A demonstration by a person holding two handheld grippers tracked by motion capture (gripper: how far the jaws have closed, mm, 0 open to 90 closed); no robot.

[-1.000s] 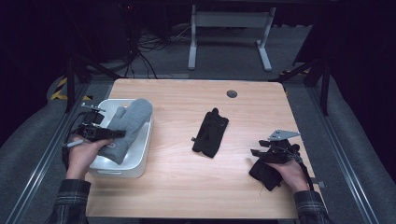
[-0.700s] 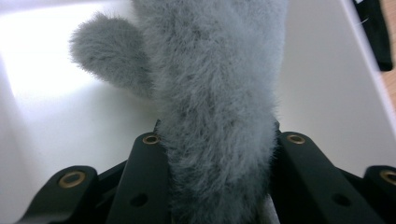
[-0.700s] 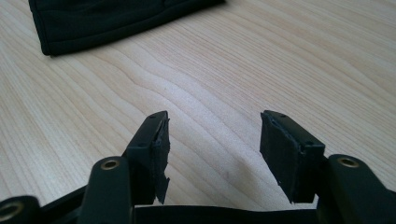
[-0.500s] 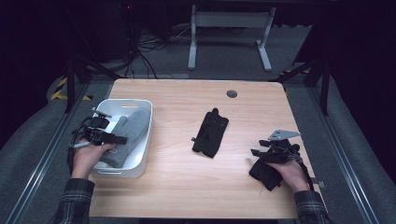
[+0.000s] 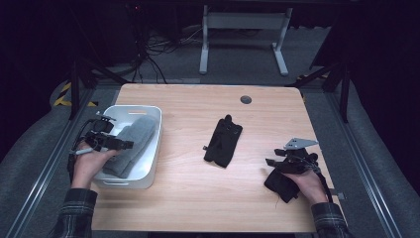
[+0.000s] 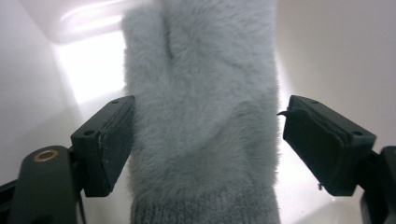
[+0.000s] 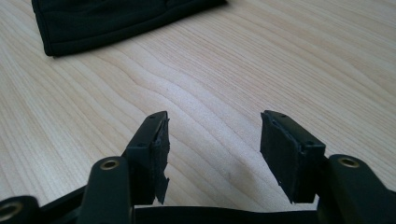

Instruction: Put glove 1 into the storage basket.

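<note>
I count one white bin [image 5: 148,148] at the left edge of the tabletop [image 5: 188,198]. It holds one grey mitten [image 5: 131,144]. I count two black gloves: one [image 5: 224,141] mid-table, one [image 5: 280,184] near the right edge.

I see a light wood table [image 5: 188,198], grain running lengthwise, corners rounded. A dark round grommet [image 5: 246,99] sits near its far edge, right of centre. Close up, the table's grain [image 7: 280,56] shows clean and pale.

Beyond the far edge stands a grey metal frame [image 5: 242,22]: one crossbar on two legs with feet on the floor. Black cables [image 5: 148,54] tangle on the floor to its left. The floor [image 5: 237,69] is grey carpet. Yellow-black tape [image 5: 64,94] lies at far left. Metal rails run along both sides of the table, left [image 5: 44,173] and right [image 5: 369,173]. The background is dark.
</note>
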